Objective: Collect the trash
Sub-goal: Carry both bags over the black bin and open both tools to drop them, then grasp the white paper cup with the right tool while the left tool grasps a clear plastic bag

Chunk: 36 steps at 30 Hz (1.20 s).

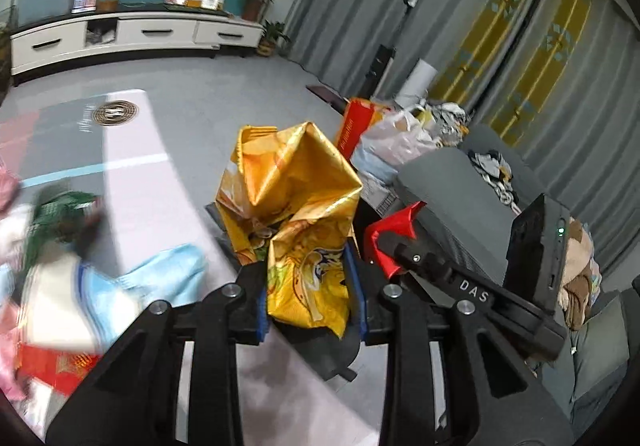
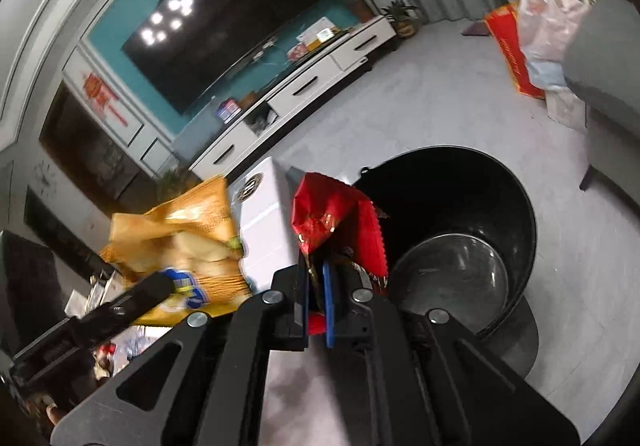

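My left gripper (image 1: 310, 298) is shut on a crumpled yellow snack bag (image 1: 292, 202) and holds it above the table. In the right wrist view the same yellow bag (image 2: 180, 246) shows at the left with the left gripper's arm under it. My right gripper (image 2: 316, 302) is shut on a red snack wrapper (image 2: 336, 222) and holds it beside the rim of a black trash bin (image 2: 520, 214), which stands on the floor at the right with a shiny bottom. In the left wrist view the right gripper (image 1: 394, 238) appears as a red-tipped black body at the right.
A white table (image 1: 132, 174) carries blurred green, blue and red wrappers (image 1: 60, 238) at the left. A grey sofa (image 1: 452, 182) with clutter stands at the right. Plastic bags and a red box (image 2: 532, 30) lie on the floor beyond the bin. A TV cabinet (image 1: 132, 34) lines the far wall.
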Available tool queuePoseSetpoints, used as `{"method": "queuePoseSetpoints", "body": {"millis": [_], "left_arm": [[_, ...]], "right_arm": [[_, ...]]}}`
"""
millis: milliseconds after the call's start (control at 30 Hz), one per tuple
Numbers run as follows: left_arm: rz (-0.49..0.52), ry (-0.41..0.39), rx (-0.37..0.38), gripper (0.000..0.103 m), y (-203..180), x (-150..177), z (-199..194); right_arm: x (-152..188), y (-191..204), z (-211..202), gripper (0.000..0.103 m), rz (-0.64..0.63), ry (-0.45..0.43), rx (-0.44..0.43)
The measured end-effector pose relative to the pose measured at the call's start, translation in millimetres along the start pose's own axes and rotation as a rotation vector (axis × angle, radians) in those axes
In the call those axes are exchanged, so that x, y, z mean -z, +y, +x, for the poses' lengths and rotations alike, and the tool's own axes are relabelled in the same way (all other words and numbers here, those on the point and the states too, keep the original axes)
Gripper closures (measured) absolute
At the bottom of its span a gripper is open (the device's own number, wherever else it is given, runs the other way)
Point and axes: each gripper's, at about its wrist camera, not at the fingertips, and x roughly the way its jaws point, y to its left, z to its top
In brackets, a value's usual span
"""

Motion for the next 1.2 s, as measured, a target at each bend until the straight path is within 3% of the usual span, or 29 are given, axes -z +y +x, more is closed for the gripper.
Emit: {"method": "queuePoseSetpoints", "body": {"millis": [100,200,233,267,433,567,767,967,1200], "left_arm": [[0.019,0.029,-0.015,0.067,-7.5,-3.6,28.3],[0.009,0.04,-0.012,0.035,-8.5,-5.1,46.1],[0.007,0.038,-0.008,0.034,-8.1,-5.4,49.8],[0.005,0.039,-0.006,0.033,-7.5,-5.1,51.3],[-0.011,0.03,0.01,0.024,-3.6,0.5,47.0],[-0.022,0.023,0.01,0.023,0.4,5.3,35.9],[-0.012,-0.023,-0.027,0.012,9.5,27.6,-12.9],[-0.012,-0.066,-0.086,0.009,27.6,52.1,-72.9],[-0.064,-0.202,-0.131,0.008,71.4,69.4,-171.1]], "right_arm": [[0.2,-15.8,-0.3,0.091,0.055,-0.013,0.026],[-1.7,-31.6,1.6,0.077,0.141,-0.012,0.03],[-1.7,-34.6,1.1,0.065,0.157,-0.016,0.042],[-2.6,-36.8,-0.1,0.06,0.172,-0.021,0.055],[-0.1,-36.8,-6.9,0.058,0.187,-0.036,0.057],[-2.2,-33.3,-5.8,0.055,0.191,-0.033,0.044],[-5.2,-10.8,-1.7,0.047,0.126,-0.024,0.032],[6.2,23.6,8.6,0.043,0.009,0.02,0.033],[32.7,82.8,13.6,0.041,-0.206,0.064,-0.036]]}}
